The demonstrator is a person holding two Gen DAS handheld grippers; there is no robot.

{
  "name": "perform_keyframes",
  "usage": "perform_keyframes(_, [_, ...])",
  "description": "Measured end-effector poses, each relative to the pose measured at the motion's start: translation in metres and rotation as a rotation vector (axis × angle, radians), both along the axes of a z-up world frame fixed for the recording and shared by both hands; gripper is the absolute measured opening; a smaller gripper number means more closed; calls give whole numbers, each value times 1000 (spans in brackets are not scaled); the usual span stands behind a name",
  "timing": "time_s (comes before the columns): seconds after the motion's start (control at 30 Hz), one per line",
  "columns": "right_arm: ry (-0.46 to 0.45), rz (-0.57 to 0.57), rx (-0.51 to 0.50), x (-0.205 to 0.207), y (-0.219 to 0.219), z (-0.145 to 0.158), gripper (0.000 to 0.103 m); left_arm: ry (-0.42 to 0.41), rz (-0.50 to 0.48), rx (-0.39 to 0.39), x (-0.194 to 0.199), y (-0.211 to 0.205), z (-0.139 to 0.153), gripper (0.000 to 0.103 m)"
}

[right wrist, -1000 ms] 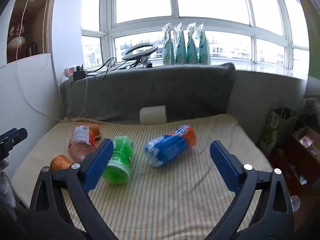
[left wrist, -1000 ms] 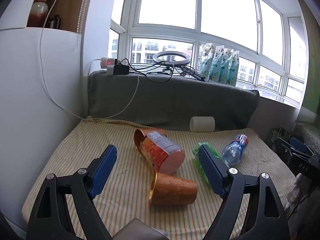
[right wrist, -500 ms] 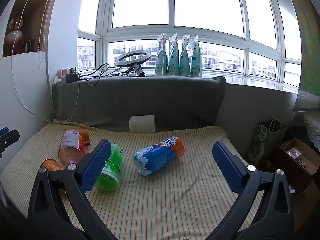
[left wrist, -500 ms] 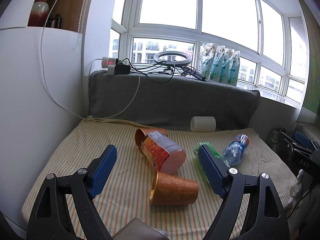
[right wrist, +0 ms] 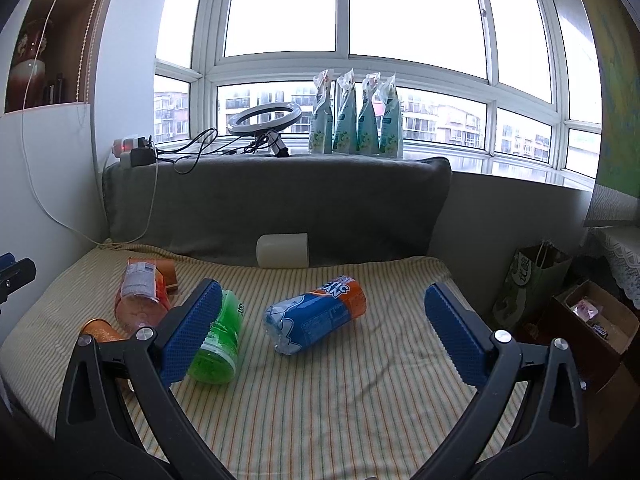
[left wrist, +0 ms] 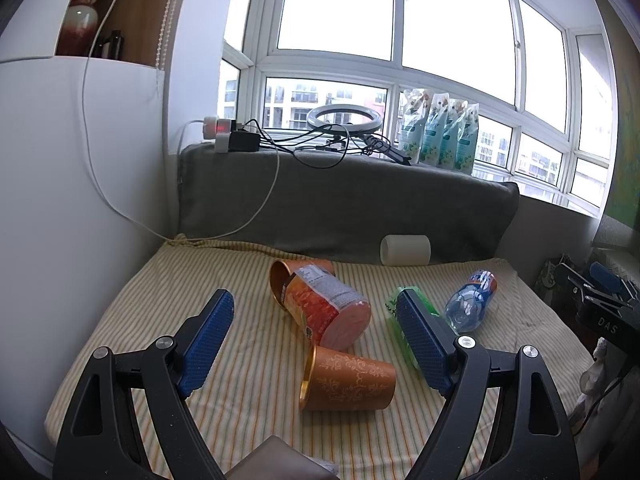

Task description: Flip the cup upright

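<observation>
Jaws of left gripper [left wrist: 314, 342] and right gripper [right wrist: 322, 334] spread wide, empty, above the toppled cup [left wrist: 347, 380].

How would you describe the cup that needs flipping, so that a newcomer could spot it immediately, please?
Start at the striped yellow mattress under the bay window. Near its front edge, between the left tool's fingers, lies the copper-orange cup on its side. Unlike the labelled bottles behind it, it is opaque, with an embossed floral pattern and a gold rim.

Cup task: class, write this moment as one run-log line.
cup: on its side, untouched | left gripper: open, above cup | right gripper: open, empty | step: approach
</observation>
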State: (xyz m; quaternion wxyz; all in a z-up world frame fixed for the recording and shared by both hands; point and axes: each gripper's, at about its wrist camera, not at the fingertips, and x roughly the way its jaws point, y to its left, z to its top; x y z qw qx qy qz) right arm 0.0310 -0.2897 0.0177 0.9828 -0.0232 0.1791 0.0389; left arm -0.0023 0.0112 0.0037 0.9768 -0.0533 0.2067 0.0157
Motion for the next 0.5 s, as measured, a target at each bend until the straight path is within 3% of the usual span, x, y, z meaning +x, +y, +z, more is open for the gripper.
perform_keyframes(0.5, [-1,-5,-3,1,2,-2,103,2,-2,0,1,-2,4,84])
